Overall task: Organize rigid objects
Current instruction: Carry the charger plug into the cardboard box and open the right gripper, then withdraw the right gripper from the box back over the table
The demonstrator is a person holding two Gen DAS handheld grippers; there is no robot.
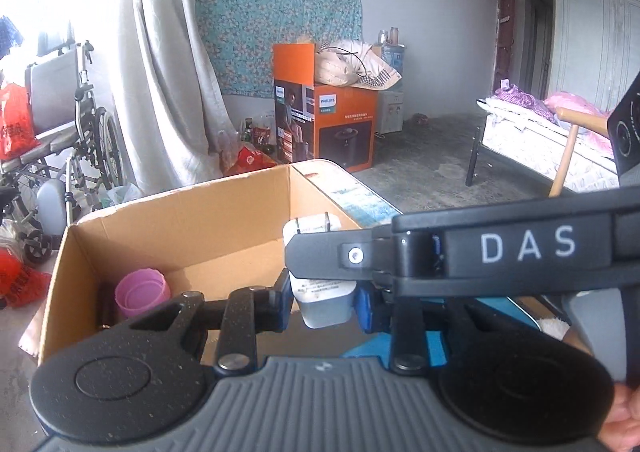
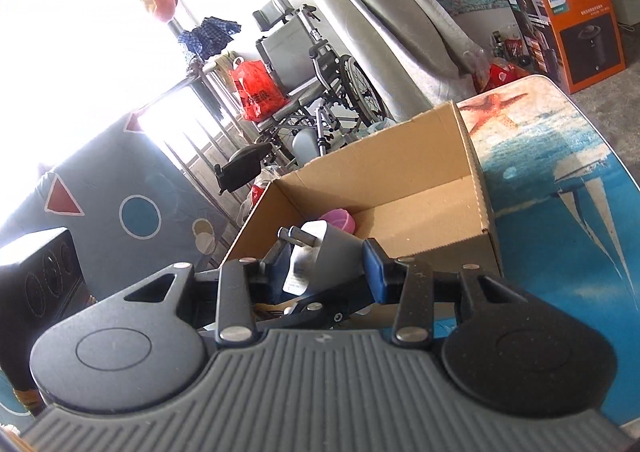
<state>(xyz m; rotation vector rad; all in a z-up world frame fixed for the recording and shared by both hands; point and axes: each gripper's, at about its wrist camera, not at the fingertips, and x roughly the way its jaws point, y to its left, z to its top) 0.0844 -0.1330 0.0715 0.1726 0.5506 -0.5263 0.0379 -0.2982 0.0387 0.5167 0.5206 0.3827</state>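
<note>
The white plug-in charger (image 1: pixel 323 292) (boxy, smooth plastic, two metal prongs on top) is clamped between the blue pads of both the left tongs (image 1: pixel 325 302) and the right tongs (image 2: pixel 328 268), held above the desk (image 2: pixel 560 188) at the near edge of the cardboard box (image 1: pixel 180 220). Inside the open corrugated box lies a pink plastic cup (image 1: pixel 141 292), tipped on its side.

A white charger plug (image 1: pixel 326 302) with two metal prongs pointing up is held in the air, just in front of an open cardboard box (image 1: pixel 180 220). The box stands on a table with a sea picture, and a pink cup (image 1: pixel 142 292) lies inside on its side.
</note>
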